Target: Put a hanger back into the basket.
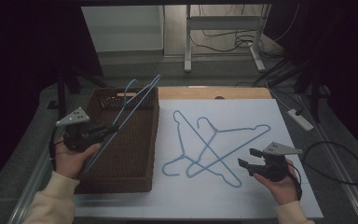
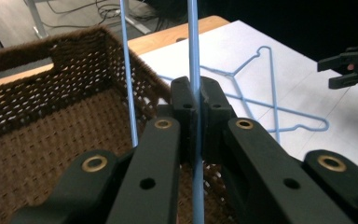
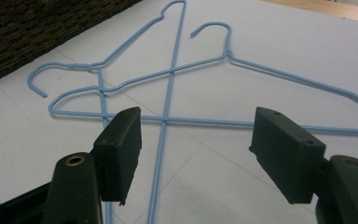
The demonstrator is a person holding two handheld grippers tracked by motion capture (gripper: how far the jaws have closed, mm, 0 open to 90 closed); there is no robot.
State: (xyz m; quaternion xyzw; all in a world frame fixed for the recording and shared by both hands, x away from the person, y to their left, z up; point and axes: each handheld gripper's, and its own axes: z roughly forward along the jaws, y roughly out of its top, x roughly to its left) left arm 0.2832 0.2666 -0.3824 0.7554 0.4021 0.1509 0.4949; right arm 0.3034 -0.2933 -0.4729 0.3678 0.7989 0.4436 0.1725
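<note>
My left gripper (image 1: pixel 108 130) is shut on a light-blue wire hanger (image 1: pixel 129 106) and holds it tilted over the brown woven basket (image 1: pixel 140 179). In the left gripper view the jaws pinch one blue wire (image 2: pixel 194 56) of that hanger (image 2: pixel 127 70) above the basket (image 2: pixel 37 112). Two more blue hangers (image 1: pixel 214 142) lie crossed on the white sheet (image 1: pixel 242 196). My right gripper (image 1: pixel 246 160) hovers open at the sheet's right, near their lower ends. In the right gripper view the crossed hangers (image 3: pixel 170 88) lie just beyond the open gripper (image 3: pixel 196 144).
A wooden table edge (image 1: pixel 214 92) runs behind the white sheet. A white power strip (image 1: pixel 300 118) and a looped black cable (image 1: pixel 335 163) lie to the right. A metal stand (image 1: pixel 223 28) and cables are on the floor beyond.
</note>
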